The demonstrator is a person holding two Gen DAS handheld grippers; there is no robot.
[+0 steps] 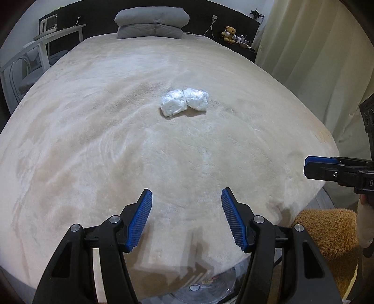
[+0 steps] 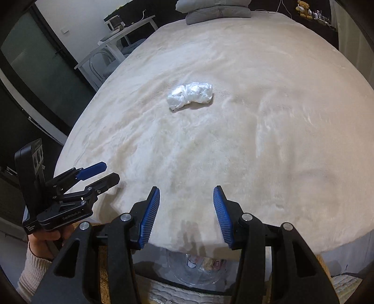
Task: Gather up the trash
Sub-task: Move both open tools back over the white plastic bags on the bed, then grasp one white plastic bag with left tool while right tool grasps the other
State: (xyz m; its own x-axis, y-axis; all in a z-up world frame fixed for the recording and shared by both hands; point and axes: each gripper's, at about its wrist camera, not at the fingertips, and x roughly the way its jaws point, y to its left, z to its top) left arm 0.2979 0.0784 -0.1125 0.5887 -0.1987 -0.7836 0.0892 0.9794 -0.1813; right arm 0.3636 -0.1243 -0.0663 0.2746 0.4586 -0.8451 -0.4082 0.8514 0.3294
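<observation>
Two crumpled wads of clear plastic trash [image 1: 184,101] lie side by side in the middle of the beige fluffy bed cover [image 1: 93,140]; the right wrist view shows the same trash [image 2: 190,95]. My left gripper [image 1: 187,190] hovers over the foot of the bed, well short of the trash, open with nothing between its blue pads. My right gripper [image 2: 186,188] is likewise open and empty, just as far back. Each gripper appears in the other's view: the right gripper [image 1: 307,167] at the right edge, the left gripper [image 2: 109,172] at the left, held by a hand in a cream sleeve [image 2: 35,264].
A clear plastic container [image 2: 196,269] with some trash in it sits on the floor below the bed's foot. Grey pillows [image 1: 152,22] lie at the head. A white desk [image 1: 46,42] stands left, curtains [image 1: 303,46] hang right, and a brown fluffy rug [image 1: 327,233] lies lower right.
</observation>
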